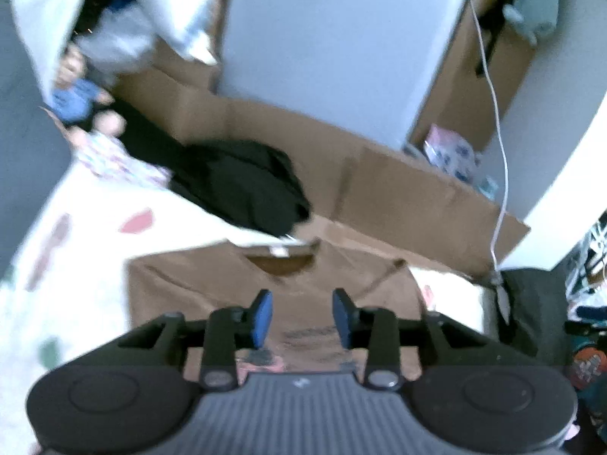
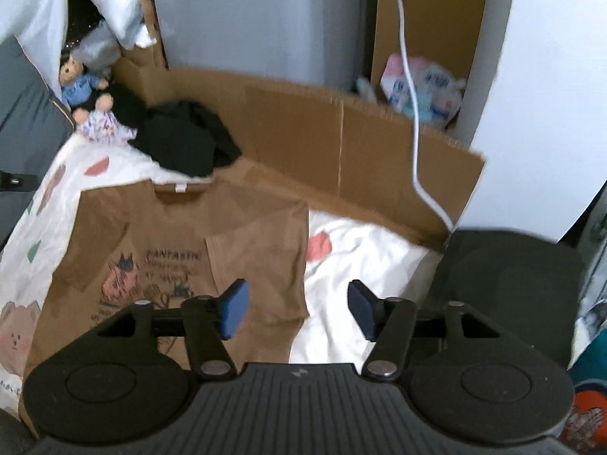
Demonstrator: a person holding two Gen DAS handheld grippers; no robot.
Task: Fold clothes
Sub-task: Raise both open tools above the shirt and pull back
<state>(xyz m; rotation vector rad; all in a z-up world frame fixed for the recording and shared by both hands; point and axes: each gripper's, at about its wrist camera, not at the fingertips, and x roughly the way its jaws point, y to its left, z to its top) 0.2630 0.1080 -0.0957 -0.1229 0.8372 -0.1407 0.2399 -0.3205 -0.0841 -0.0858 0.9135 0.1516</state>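
The brown T-shirt [image 2: 182, 250] is laid flat on the white printed sheet [image 2: 364, 265], collar away, both sleeves folded inward (presumably to narrow it for a lengthwise fold). The left gripper [image 1: 302, 316] is held above the chest, jaws apart, empty. The right gripper [image 2: 299, 309] is held over the shirt's right edge, jaws wide, nothing clamped.
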